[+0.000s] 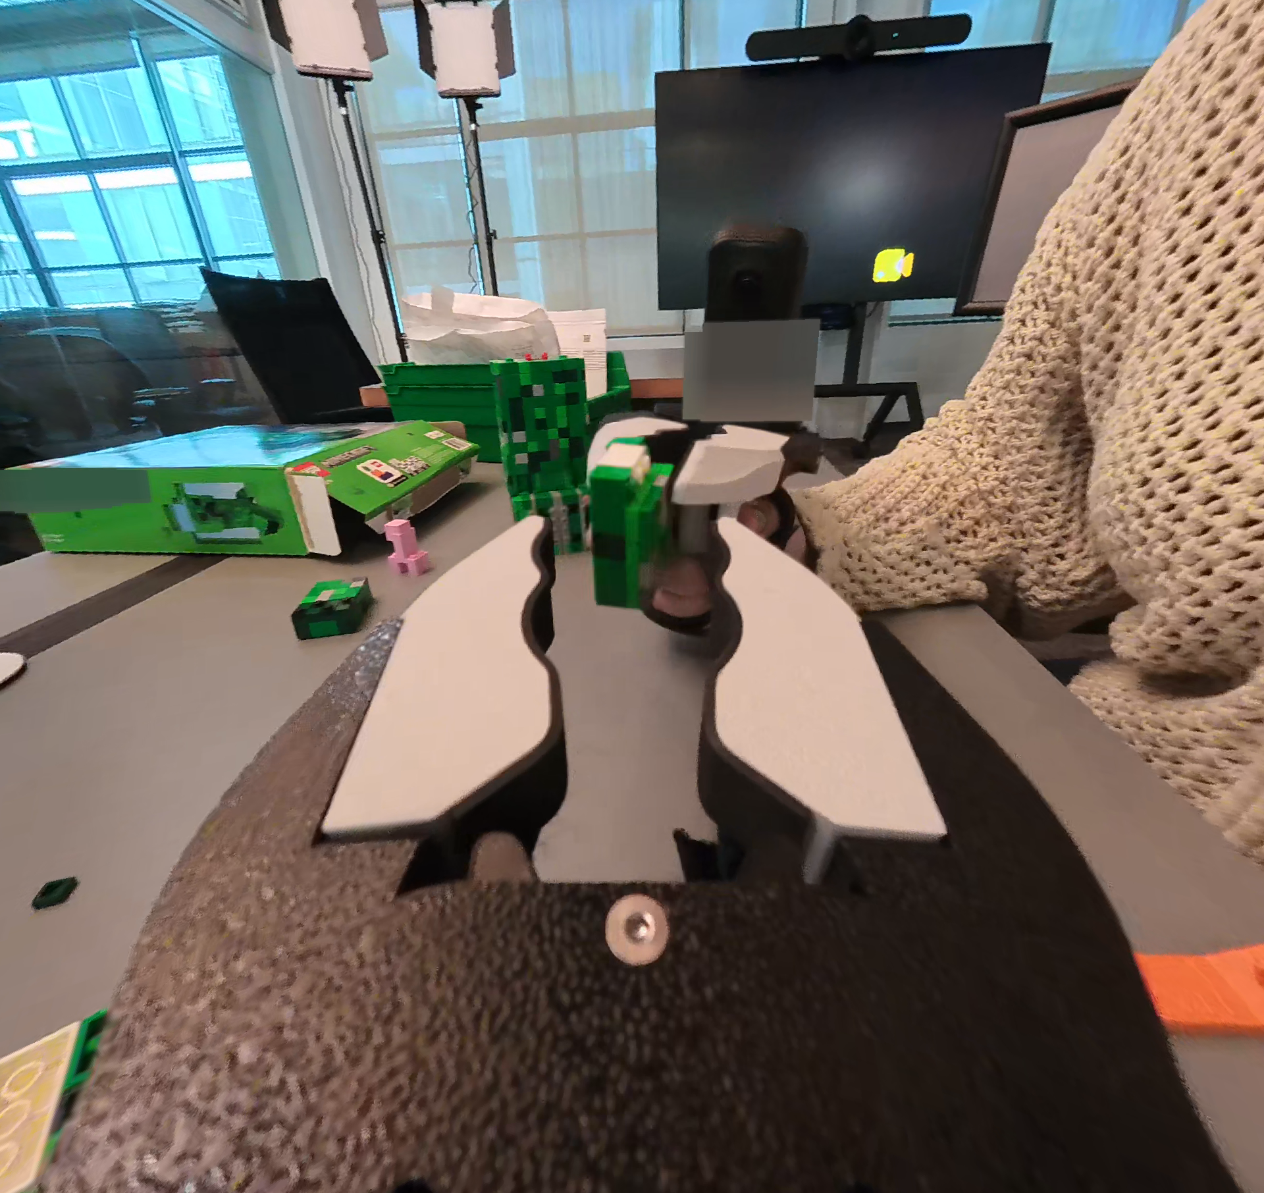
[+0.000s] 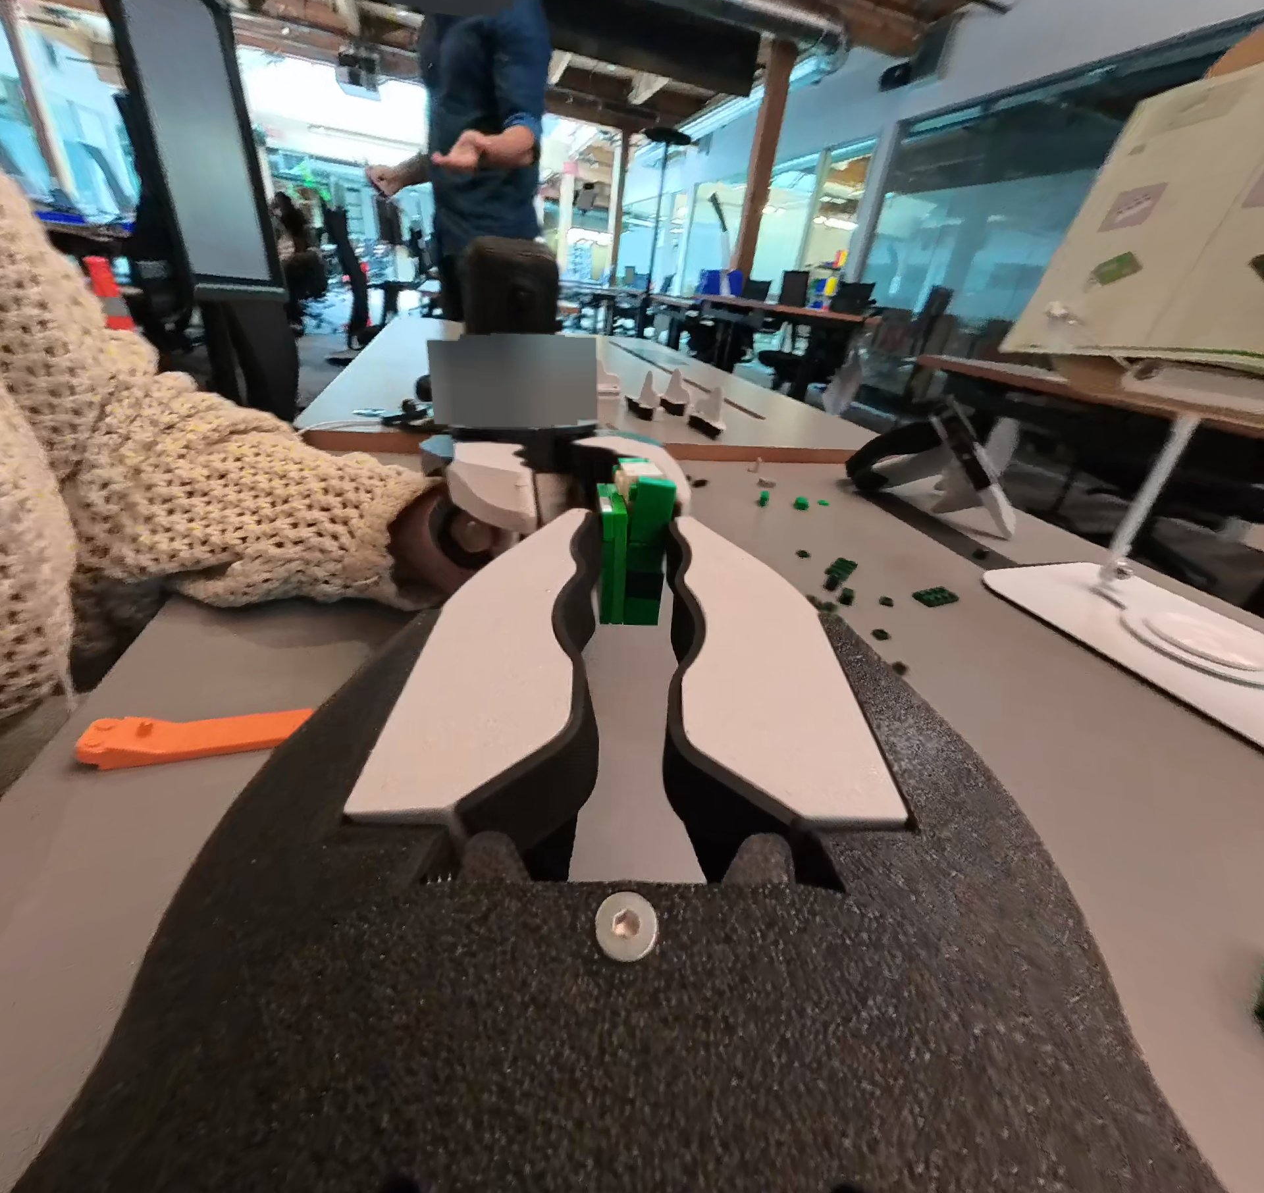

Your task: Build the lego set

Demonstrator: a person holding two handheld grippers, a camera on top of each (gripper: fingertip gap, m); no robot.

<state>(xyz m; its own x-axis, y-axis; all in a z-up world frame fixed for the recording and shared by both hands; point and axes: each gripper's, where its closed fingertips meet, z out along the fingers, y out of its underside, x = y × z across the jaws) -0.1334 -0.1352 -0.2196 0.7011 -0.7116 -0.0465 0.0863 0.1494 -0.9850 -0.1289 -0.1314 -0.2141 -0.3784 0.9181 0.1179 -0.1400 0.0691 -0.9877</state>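
Grips a green brick-built lego column in the right claw, narrow and pinched on it, lifted above the grey counter. Holds the left claw wide, facing the same column with gaps on both sides. Behind on the counter: tall green pixel-patterned lego figure, opened green cardboard box, small pink lego figure. Near the right claw: flat orange plastic tool, scattered loose green lego pieces.
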